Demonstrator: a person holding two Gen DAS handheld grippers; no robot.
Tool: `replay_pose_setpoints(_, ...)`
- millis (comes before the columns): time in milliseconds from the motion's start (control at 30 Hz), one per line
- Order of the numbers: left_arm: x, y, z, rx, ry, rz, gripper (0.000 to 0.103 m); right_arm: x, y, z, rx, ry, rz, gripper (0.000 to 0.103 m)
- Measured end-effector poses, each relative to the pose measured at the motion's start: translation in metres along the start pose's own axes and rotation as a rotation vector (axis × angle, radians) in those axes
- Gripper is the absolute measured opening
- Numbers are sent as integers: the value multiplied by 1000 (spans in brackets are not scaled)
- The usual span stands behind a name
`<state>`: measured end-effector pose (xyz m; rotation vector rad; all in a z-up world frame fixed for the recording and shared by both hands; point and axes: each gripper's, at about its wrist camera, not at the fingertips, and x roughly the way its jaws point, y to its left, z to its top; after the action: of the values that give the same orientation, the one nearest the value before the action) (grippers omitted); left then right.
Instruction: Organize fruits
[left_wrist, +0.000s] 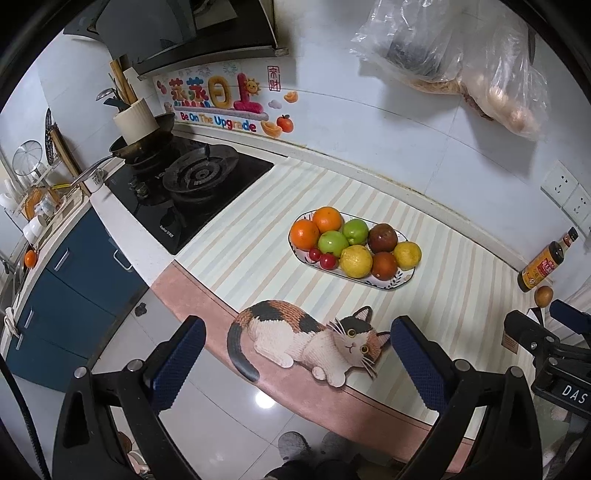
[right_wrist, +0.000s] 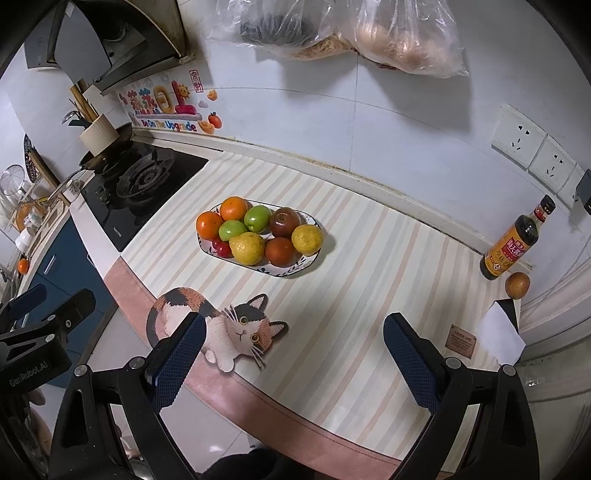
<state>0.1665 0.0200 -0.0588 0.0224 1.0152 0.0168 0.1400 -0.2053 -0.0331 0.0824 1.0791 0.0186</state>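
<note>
Both grippers, left gripper (left_wrist: 297, 354) and right gripper (right_wrist: 293, 354), hover fingers apart near the fruit plate (right_wrist: 291, 272); its 2 oranges (right_wrist: 209, 226) look firm, best gripped across the middle.

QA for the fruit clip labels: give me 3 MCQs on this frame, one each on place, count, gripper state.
1. Where is the lone brown fruit?
A. On the plate
B. Beside the sauce bottle
C. On the stove

2. How many green fruits lie on the plate?
A. One
B. Two
C. Four

3. The left gripper and right gripper are:
A. Both open, empty
B. Both shut on fruit
C. Left shut on an orange

Key: B, it sits on the counter by the bottle; B, two green ones beside the oranges; A, jaws spread with nothing between.
</note>
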Motion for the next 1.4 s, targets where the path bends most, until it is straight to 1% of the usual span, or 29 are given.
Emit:
replay_pose_setpoints(400,-1,-8,-8,5,12,-5,103,-4,-1,-10,1,14,5,99)
replay_pose_setpoints(767,-4,-10,-9,5,12,-9,103,-10,-2,-14,5,8,10,99)
replay_pose_setpoints(1400,-8,-9,-10,2,7,-12,103,-15,2,-12,4,7,22,99)
